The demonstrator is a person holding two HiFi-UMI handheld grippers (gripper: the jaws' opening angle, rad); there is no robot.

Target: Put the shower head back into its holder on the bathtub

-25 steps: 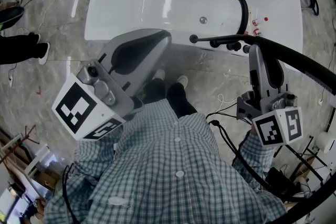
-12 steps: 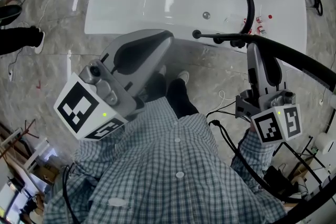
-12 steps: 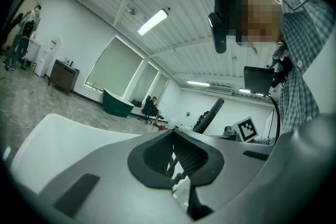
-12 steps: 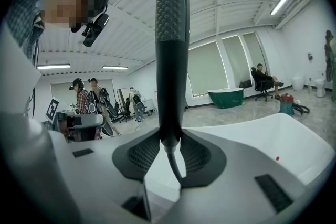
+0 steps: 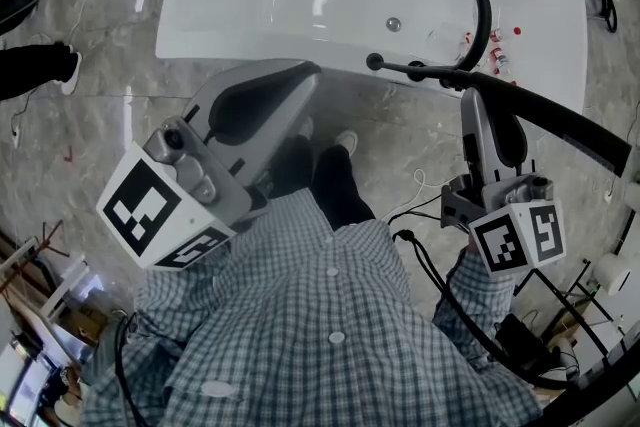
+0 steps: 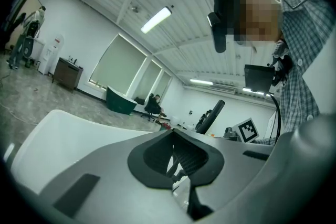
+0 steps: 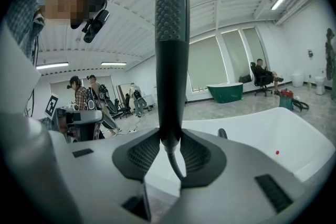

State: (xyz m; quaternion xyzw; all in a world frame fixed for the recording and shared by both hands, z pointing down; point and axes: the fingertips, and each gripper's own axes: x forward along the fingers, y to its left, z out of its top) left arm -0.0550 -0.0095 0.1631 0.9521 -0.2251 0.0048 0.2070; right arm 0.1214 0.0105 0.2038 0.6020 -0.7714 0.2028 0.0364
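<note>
The black shower head [image 5: 560, 120] is a long wand lying crosswise over the near rim of the white bathtub [image 5: 180, 15]. My right gripper [image 5: 476, 98] is shut on its handle. In the right gripper view the shower head [image 7: 172, 50] stands upright between the jaws of the right gripper [image 7: 170, 147], and its hose drops away below. Dark fittings [image 5: 443, 78] sit on the tub rim just behind the wand; I cannot make out the holder among them. My left gripper [image 5: 308, 72] hangs in front of the tub, shut on nothing, as the left gripper view shows of the left gripper [image 6: 174, 152].
A black curved faucet [image 5: 483, 10] rises from the tub rim, with small red-capped bottles [image 5: 495, 50] beside it. The black hose [image 5: 440, 300] loops down by my right side. My feet [image 5: 320, 160] stand on the marble floor close to the tub. Another person's shoe [image 5: 45, 65] is at far left.
The right gripper with the shower head has drifted slightly nearer the tub rim. The left gripper has hardly moved.
</note>
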